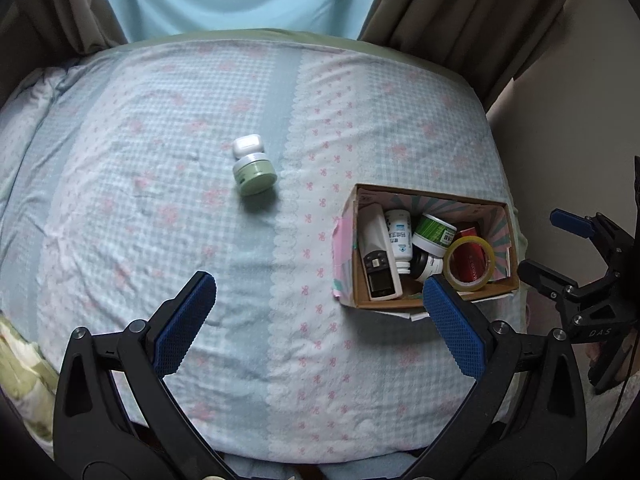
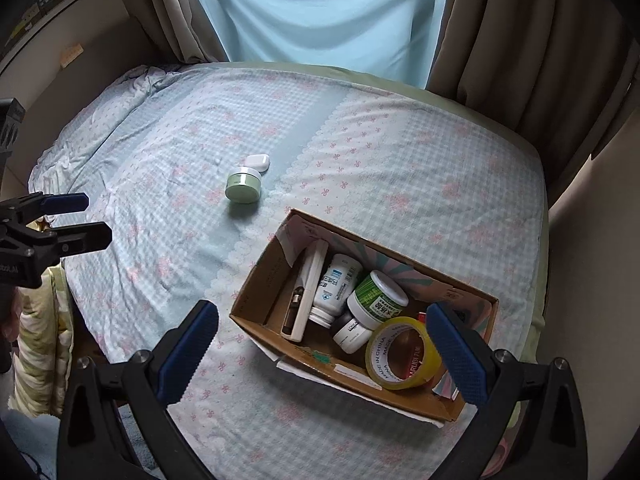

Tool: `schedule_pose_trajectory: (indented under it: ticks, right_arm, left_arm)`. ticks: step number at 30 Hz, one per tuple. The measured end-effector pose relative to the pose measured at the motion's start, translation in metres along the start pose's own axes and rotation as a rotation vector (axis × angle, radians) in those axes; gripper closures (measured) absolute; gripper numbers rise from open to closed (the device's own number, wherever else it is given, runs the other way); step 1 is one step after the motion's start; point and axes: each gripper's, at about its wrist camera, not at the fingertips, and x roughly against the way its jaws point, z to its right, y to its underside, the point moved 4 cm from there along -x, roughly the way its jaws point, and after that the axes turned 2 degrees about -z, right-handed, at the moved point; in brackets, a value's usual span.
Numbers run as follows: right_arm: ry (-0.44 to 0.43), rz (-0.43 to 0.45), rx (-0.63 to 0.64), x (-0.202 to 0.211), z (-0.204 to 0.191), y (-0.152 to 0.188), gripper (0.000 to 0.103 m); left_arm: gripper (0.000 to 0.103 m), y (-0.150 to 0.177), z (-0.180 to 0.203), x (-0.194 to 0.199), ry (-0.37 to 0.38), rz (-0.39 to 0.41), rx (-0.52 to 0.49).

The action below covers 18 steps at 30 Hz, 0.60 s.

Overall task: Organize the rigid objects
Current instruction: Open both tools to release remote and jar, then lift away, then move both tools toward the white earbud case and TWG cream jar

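Note:
A green jar (image 1: 255, 177) lies on its side on the bed, touching a white earbud case (image 1: 248, 146) behind it; both also show in the right wrist view, jar (image 2: 242, 187) and case (image 2: 257, 162). A cardboard box (image 1: 343, 256) to the right holds a tape roll (image 1: 469, 263), a white bottle (image 1: 401, 240), a green-labelled jar (image 1: 433, 234) and a white device (image 1: 378, 258). The box (image 2: 256, 292) is close under my right gripper (image 2: 322, 346), which is open and empty. My left gripper (image 1: 316, 314) is open and empty, well short of the green jar.
The bed (image 1: 160, 240) has a blue checked sheet with pink bows. Curtains (image 1: 440, 8) and a pale blue drape (image 2: 320, 20) hang behind it. A folded quilt (image 2: 44, 344) lies at the left edge. The right gripper appears at the right edge of the left wrist view (image 1: 560, 256).

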Motion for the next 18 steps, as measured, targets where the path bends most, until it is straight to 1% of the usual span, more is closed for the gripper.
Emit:
schedule_pose_trajectory:
  ticks: [5,8,10,13,18]
  right_arm:
    - [0.028,0.037,-0.061,0.012,-0.035,-0.008,0.0]
    - [0.059,0.052,-0.097,0.015,-0.062,-0.015,0.0]
    - [0.076,0.06,-0.124,0.015,-0.078,-0.02,0.0]
    - [0.097,0.074,-0.164,0.011,-0.106,-0.028,0.0]
    - [0.133,0.064,-0.203,-0.012,-0.145,-0.044,0.0]
  left_arm:
    - [0.0,-0.01,-0.056,0.015,-0.009,0.022,-0.008]
    - [0.0,-0.02,-0.089,0.024,0.009,0.042,-0.027]
    - [0.0,-0.029,-0.11,0.027,0.016,0.034,-0.048]
    - [0.0,-0.045,-0.14,0.027,0.049,0.024,-0.072]
    - [0.0,-0.076,-0.184,0.009,0.06,-0.033,-0.089]
